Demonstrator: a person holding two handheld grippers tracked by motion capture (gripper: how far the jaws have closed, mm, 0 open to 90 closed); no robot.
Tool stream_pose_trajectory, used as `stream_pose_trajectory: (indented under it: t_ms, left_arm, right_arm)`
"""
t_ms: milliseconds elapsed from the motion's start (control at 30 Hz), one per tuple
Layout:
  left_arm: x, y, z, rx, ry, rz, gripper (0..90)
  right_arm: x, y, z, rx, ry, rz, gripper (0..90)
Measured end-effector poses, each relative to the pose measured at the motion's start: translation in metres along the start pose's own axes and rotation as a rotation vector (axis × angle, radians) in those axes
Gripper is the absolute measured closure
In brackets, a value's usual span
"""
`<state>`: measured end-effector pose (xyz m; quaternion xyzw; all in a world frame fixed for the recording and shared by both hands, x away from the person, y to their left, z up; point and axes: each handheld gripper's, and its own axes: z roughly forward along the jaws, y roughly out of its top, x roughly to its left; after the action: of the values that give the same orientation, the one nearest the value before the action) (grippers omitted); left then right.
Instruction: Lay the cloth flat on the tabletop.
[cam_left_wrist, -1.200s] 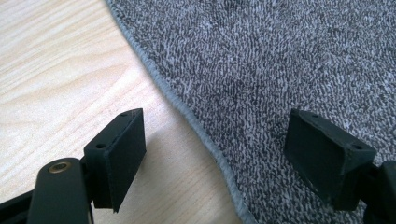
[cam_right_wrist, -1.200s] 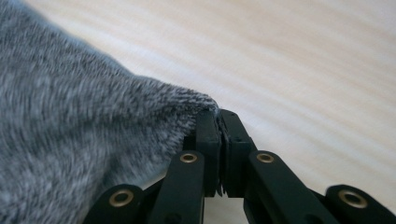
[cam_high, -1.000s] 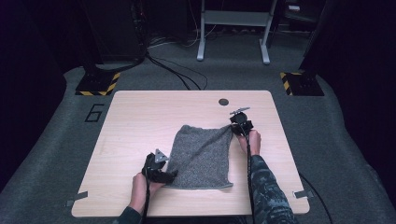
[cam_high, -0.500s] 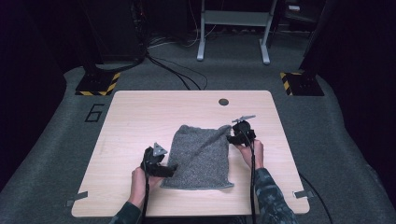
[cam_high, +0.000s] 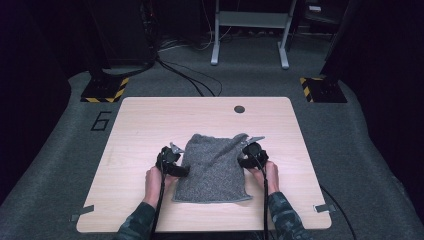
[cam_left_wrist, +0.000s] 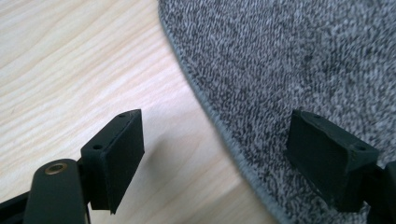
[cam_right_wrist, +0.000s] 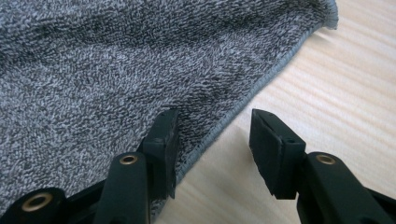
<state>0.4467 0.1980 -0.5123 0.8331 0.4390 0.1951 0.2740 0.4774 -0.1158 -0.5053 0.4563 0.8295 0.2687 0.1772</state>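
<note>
Left gripper: jaws wide open, holding nothing, 1 pad over bare wood and 1 over the left edge of the grey towel. Right gripper: jaws open too, gripping nothing, 1 pad on the cloth and 1 over the wood, with the hem running between them.

Half a second ago, sat farther up by the towel's top right corner; now lower down, at the right edge. Left gripper a little higher along the left edge than before. Top right corner of the towel, once pulled out to a point, now folded in as a small flap.

Grey, fuzzy and speckled, with a neat sewn rim. Lying flat in the middle of the table, a bit nearer the person. Longer from near to far than from side to side, short edges facing the person and the far side.
</note>
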Motion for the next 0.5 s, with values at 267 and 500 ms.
stream_pose_trajectory:
  t_ms: [267, 500]
  left_arm:
    - [0.002, -0.011, -0.007, -0.006, 0.020, -0.022, 18.9]
    - [0.002, -0.014, -0.009, -0.014, 0.014, -0.042, 18.9]
  right_arm:
    - [-0.010, -0.008, -0.007, 0.014, -0.046, 0.001, 49.7]
    - [-0.016, -0.016, -0.012, 0.012, -0.030, 0.023, 48.3]
